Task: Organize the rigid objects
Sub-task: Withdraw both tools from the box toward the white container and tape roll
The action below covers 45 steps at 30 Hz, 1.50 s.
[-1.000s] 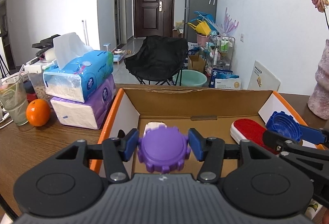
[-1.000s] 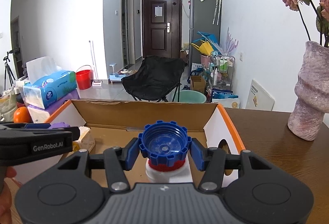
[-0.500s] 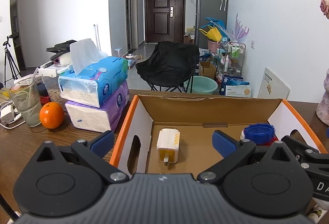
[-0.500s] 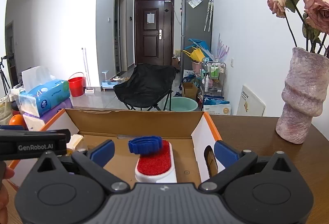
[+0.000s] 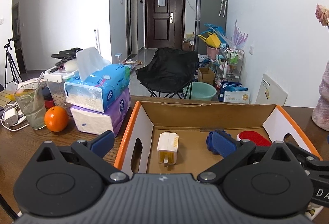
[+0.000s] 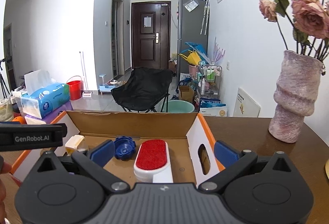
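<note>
An open cardboard box [image 5: 205, 115] with orange edges sits on the wooden table; it also shows in the right wrist view [image 6: 131, 123]. Inside lie a white charger plug [image 5: 167, 145], a blue gear-shaped cap [image 6: 124, 146] and a red-topped white lint brush [image 6: 152, 155]. The purple gear cap is hidden from both views. My left gripper [image 5: 162, 144] is open and empty above the box's near left wall. My right gripper [image 6: 163, 153] is open and empty over the box's near right part, above the brush.
Two stacked tissue packs [image 5: 100, 100], an orange [image 5: 56, 118] and a glass with a straw [image 5: 30, 106] stand left of the box. A pink vase with roses [image 6: 296, 98] stands on the table to the right. The left gripper's body [image 6: 30, 137] crosses the right view's left edge.
Both grippers opened and let go of their gear caps, then pulled back and up from the box. The blue cap rolled off the brush to the box floor.
</note>
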Tool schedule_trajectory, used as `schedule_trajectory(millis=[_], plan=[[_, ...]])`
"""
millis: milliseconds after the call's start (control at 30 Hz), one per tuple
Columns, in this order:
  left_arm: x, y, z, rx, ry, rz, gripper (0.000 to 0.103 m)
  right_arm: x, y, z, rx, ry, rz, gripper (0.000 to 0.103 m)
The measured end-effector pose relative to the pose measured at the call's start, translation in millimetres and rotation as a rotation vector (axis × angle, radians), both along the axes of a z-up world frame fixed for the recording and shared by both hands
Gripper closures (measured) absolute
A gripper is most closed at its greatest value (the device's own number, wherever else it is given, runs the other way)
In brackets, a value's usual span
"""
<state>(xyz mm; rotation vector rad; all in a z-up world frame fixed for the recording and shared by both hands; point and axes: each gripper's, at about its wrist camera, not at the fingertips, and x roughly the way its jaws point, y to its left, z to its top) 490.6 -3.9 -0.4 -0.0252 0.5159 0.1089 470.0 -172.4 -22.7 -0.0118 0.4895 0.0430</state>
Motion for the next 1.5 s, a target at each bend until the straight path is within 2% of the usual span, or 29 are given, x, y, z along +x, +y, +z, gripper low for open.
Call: schedule_trajectory(millis=[933,1500], plan=[[-109.0,14.8,9.0,0.020,-0.039,-0.030,0.000,-110.8,-4.0,18.6,0.007,-0.014,-0.016,0.000],[-169.5,41.1,1.7,-0.014,-0.007,-0.020,0.000,-170.6,11.9,14.5,-0.002,0.007,-0.006,0.000]])
